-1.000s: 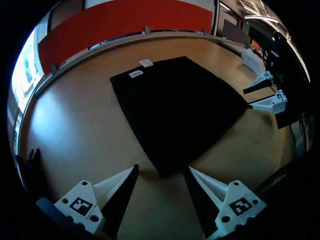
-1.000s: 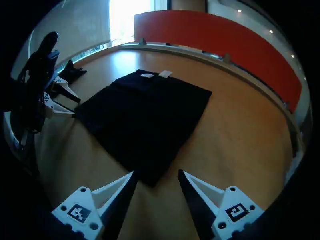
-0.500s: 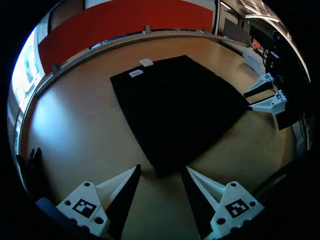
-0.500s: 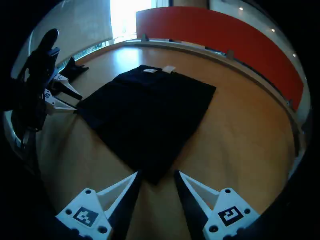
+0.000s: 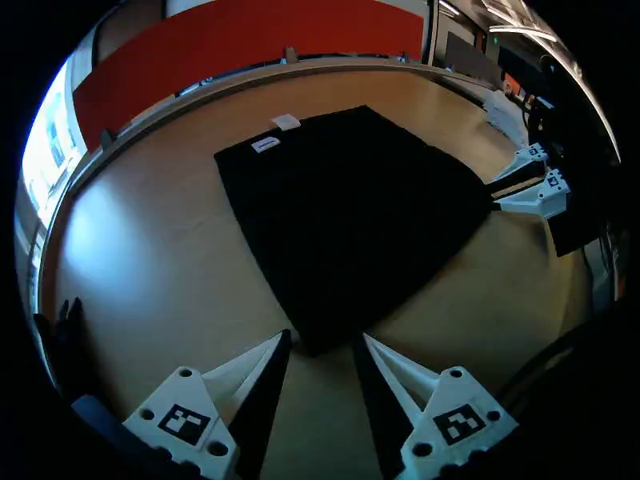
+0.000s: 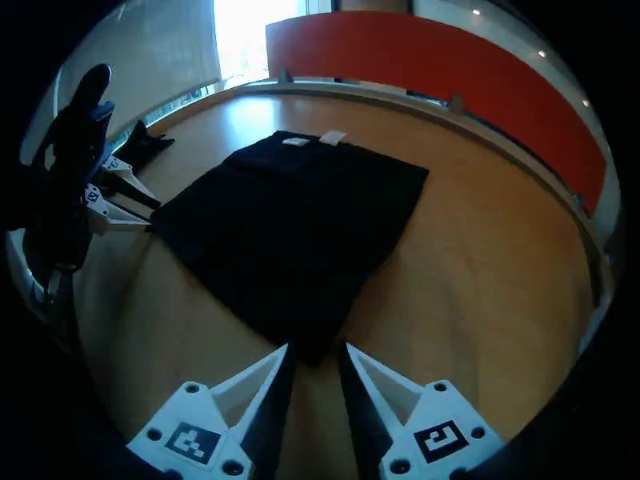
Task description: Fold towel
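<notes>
Left gripper view: black towel (image 5: 352,208) spread flat on a wooden table (image 5: 152,240), one corner pointing toward the camera.
Left gripper (image 5: 320,346): held low over the table, white fingers apart with a modest gap, one on each side of that near corner; contact with the cloth impossible to tell.
Right gripper view: towel (image 6: 296,216) seen from its other side, a second corner reaching in between the fingers.
Right gripper (image 6: 316,354): low over the table, fingers apart by a narrow gap, tips flanking the corner; no firm pinch visible.
Across the cloth, left gripper view: right gripper (image 5: 491,198) at the towel's right-hand corner, tips touching or just beside the edge.
Across the cloth, right gripper view: left gripper (image 6: 154,216) at the towel's left-hand corner, tips just at the edge.
Towel position: middle of the table, lying flat, set at an angle to both cameras.
Tags (image 5: 266,145): two small white ones at the towel's far edge, one on the cloth, one poking past it.
Dark object (image 6: 144,142): on the table near its rim, apart from the towel, too dim to identify.
Backdrop: red panel (image 5: 240,40) behind the table's far rim; bright window (image 6: 256,36) beside it.
</notes>
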Motion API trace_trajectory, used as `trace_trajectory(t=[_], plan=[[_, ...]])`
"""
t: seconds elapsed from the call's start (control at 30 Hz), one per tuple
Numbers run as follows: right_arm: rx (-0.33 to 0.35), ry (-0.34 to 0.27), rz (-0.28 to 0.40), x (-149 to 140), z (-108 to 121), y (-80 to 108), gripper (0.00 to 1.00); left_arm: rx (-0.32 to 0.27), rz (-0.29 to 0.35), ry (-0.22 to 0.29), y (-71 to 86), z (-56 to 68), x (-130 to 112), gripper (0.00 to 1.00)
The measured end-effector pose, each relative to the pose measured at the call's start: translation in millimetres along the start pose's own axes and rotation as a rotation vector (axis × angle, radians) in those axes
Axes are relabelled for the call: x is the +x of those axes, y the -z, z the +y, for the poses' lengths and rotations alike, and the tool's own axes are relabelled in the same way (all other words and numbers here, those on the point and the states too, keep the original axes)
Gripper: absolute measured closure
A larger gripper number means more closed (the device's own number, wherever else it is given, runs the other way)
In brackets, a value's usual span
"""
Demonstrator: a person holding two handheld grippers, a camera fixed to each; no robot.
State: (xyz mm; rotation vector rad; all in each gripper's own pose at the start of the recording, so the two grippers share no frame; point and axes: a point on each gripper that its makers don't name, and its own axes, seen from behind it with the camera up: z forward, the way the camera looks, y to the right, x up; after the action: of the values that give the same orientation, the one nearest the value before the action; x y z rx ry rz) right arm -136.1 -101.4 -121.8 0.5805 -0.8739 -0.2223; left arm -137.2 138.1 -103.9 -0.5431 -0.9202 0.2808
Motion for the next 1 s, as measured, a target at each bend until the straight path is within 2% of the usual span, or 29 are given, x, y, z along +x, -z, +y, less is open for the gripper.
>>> trace_trajectory(t=[0.07,0.13,0.4,0.53,0.67,1.0], plan=[[0.004,-0.004,-0.001,0,-1,-0.1,0.75,0.0,0.0,0.002,0.1,-0.1,0,0.47],[0.006,-0.006,-0.001,0,-2,0.1,0.77,0.003,-0.002,0.006,0.1,-0.5,0,0.54],[0.007,-0.008,0.0,-1,-6,0.6,0.81,0.016,-0.003,0.025,-0.1,-3.9,0,0.79],[0.006,-0.009,0.006,2,-7,2.0,0.83,0.016,0.005,0.041,0.5,-2.7,2,0.84],[0.008,-0.012,0.014,5,-8,4.4,0.84,0.021,0.017,0.058,2.4,-3.0,4,0.93],[0.007,-0.018,0.033,13,-8,10.5,0.85,0.018,0.025,0.069,3.6,-2.7,5,0.95]])
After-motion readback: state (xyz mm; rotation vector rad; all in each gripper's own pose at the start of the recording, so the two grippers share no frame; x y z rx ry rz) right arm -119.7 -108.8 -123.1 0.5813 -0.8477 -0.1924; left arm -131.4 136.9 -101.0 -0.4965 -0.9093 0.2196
